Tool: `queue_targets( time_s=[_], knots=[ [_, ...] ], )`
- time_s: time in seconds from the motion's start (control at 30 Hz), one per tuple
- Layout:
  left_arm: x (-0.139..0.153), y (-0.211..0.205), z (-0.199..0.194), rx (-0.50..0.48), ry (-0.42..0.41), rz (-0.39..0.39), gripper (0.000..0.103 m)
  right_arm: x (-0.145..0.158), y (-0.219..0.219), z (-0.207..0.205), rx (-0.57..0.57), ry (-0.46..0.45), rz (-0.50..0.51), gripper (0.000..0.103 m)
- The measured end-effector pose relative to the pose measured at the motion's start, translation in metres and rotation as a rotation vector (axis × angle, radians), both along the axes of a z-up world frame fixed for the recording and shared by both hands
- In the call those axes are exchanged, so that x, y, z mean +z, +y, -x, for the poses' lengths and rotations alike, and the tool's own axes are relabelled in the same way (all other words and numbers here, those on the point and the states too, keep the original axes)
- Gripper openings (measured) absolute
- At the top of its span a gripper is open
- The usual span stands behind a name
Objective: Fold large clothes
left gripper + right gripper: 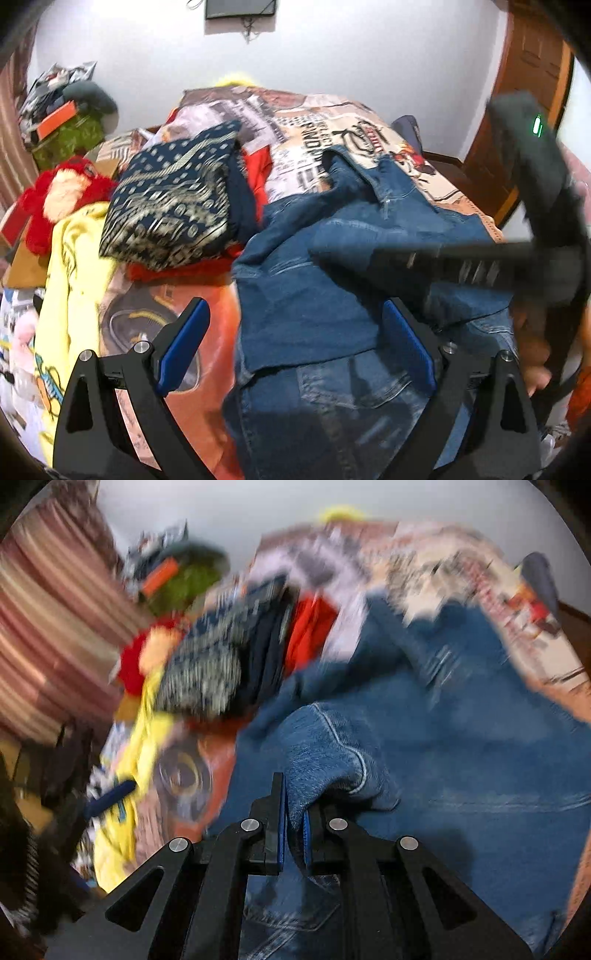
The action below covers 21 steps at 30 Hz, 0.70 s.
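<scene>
Blue jeans lie crumpled on a printed bedspread. My left gripper hovers open over their near part, its blue pads wide apart and pressing on nothing. My right gripper is shut on a fold of the jeans, lifting a stitched edge above the rest. In the left wrist view the right gripper is a blurred dark bar coming in from the right, with denim hanging from its tip. The right wrist view is heavily blurred.
A stack of folded clothes, topped by a navy patterned cloth over red ones, sits left of the jeans. A yellow garment and a red plush toy lie further left. A striped curtain and wooden furniture flank the bed.
</scene>
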<state>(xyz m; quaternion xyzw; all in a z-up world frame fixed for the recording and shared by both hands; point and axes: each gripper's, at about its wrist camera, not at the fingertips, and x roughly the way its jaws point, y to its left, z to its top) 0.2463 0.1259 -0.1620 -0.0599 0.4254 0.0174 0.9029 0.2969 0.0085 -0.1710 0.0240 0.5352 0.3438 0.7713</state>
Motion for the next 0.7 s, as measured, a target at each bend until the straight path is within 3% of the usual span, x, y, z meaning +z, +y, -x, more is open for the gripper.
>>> queue_targets(
  time_s=[0.13,0.2,0.27,0.3,0.53,0.7],
  knots=[
    [-0.011,0.016,0.007,0.039,0.031,0.044,0.095,-0.023,0.018,0.012,0.081,0.061,0.074,0.008],
    [-0.016,0.022,0.008,0.054,0.049,0.063,0.095,-0.030,0.021,0.016,0.107,0.099,0.105,0.018],
    [-0.020,0.026,0.009,0.066,0.063,0.077,0.095,-0.035,0.021,0.017,0.133,0.148,0.136,0.042],
    [-0.020,0.027,0.009,0.071,0.066,0.080,0.095,-0.032,0.021,0.019,0.143,0.157,0.139,0.045],
    [-0.019,0.017,0.004,0.054,0.078,0.065,0.095,-0.011,-0.028,0.023,0.111,0.114,0.131,0.051],
    [-0.025,-0.012,-0.010,-0.019,0.100,0.013,0.095,0.007,-0.091,0.012,-0.021,0.029,0.154,0.053]
  ],
)
